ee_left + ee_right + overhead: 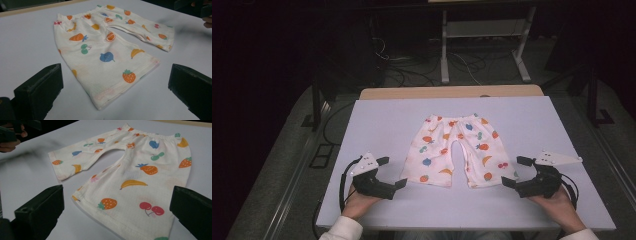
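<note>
I have my left gripper [393, 172] low at the near left, jaws spread wide and aimed toward the middle; my right gripper [514, 171] mirrors it at the near right, jaws just as wide; both hands grip from behind, forearms entering from the near edge.

This looks like a lab or test room, set up for recording rather than living in. A plain white table [377, 120] fills the middle of the high view, its wooden edge [452, 92] showing at the far side. Beyond it, at the top of the frame, loose cables [412, 70] trail over a dark floor [272, 165] around the white legs of a metal stand [444, 50]. The room around the table is dim, with black frame posts [316, 102] at the left and right.
</note>
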